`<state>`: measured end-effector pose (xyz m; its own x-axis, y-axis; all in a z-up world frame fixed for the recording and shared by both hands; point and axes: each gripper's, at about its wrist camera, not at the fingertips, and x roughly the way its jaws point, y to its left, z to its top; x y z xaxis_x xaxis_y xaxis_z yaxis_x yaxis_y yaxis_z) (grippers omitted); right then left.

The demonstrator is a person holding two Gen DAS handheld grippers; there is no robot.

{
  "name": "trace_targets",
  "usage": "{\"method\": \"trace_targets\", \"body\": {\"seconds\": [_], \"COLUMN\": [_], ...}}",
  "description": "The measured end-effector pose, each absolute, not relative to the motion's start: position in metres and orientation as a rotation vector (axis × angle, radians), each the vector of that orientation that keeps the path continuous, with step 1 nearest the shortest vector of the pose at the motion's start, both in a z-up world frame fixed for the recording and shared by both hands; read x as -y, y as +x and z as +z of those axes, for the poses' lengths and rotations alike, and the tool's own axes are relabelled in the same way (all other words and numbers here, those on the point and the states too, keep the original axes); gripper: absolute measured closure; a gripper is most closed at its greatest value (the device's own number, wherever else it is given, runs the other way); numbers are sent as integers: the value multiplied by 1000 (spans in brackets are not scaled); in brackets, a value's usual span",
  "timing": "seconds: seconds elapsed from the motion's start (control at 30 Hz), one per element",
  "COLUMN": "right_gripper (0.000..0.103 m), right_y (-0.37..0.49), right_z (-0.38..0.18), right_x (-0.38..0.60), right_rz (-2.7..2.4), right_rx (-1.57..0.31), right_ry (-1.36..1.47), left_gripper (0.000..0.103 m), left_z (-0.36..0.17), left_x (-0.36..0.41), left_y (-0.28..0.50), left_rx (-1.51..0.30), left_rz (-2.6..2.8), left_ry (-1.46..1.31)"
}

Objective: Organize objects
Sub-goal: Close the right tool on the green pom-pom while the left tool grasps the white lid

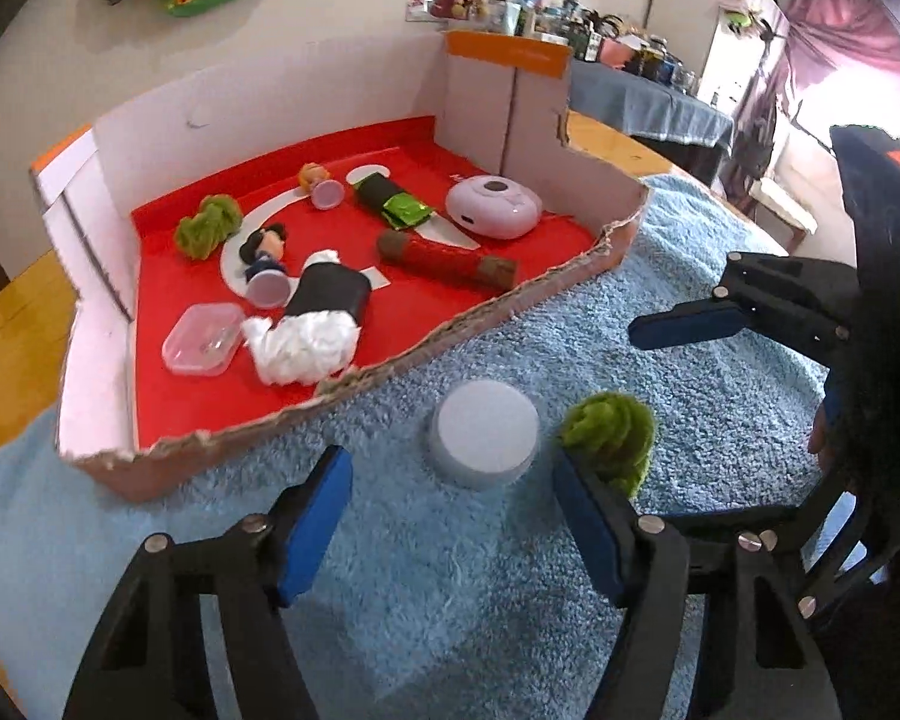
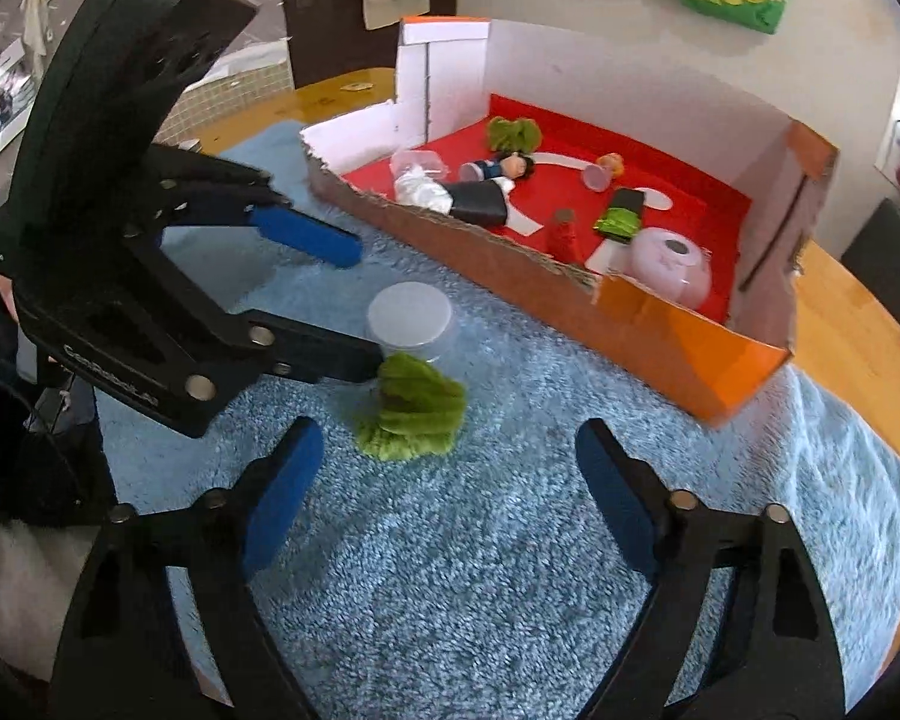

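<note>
A white round jar (image 1: 483, 441) (image 2: 411, 315) stands on the blue fluffy mat. My left gripper (image 1: 450, 516) (image 2: 363, 306) is open, and the jar sits just ahead of its fingertips with a gap on each side. A green fuzzy toy (image 1: 609, 438) (image 2: 414, 408) lies right beside the jar, against the left gripper's right finger. My right gripper (image 2: 450, 492) is open over the mat with nothing between its fingers, and the green toy lies just beyond them. One of the right gripper's fingers (image 1: 684, 327) shows in the left wrist view.
A cut-down cardboard box (image 1: 480, 312) (image 2: 510, 276) with a red floor stands behind the jar. It holds a pink round case (image 1: 492, 207), a red roll (image 1: 447, 258), a black bottle with white tissue, a clear plastic box (image 1: 204, 339), small figurines and another green fuzzy toy. The wooden table (image 2: 852, 312) shows around the mat (image 2: 510, 570).
</note>
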<state>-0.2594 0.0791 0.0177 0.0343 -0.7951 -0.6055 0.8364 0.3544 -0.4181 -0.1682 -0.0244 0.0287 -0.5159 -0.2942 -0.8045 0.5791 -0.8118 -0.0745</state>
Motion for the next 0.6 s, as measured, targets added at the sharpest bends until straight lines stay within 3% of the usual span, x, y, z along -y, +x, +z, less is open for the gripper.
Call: {"method": "trace_targets", "body": {"seconds": [0.07,0.13,0.23,0.33,0.5,0.6], "right_gripper": [28,42,51,62,67,67], "right_y": [-257,-256,-256,-257,-259,-261], "right_z": [16,15,14,14,16,19], "right_x": [-77,-76,-75,-76,-78,-79], "right_rz": [-1250,-1253,-1255,-1257,-1281,-1324], "right_rx": [-896,-902,-908,-896,-858,-827], "right_ry": [54,48,57,69,96,116], "left_gripper": [31,31,41,44,61,61], "left_z": [29,29,27,27,27,28], "left_x": [24,24,23,22,24,25], "left_y": [-171,-174,-180,-182,-179,-176], "left_rx": [-454,-446,-421,-399,-412,-444], "left_rz": [-2337,-2355,-2365,-2363,-2368,-2373], "left_ry": [1146,1152,1179,1185,1167,1147]}}
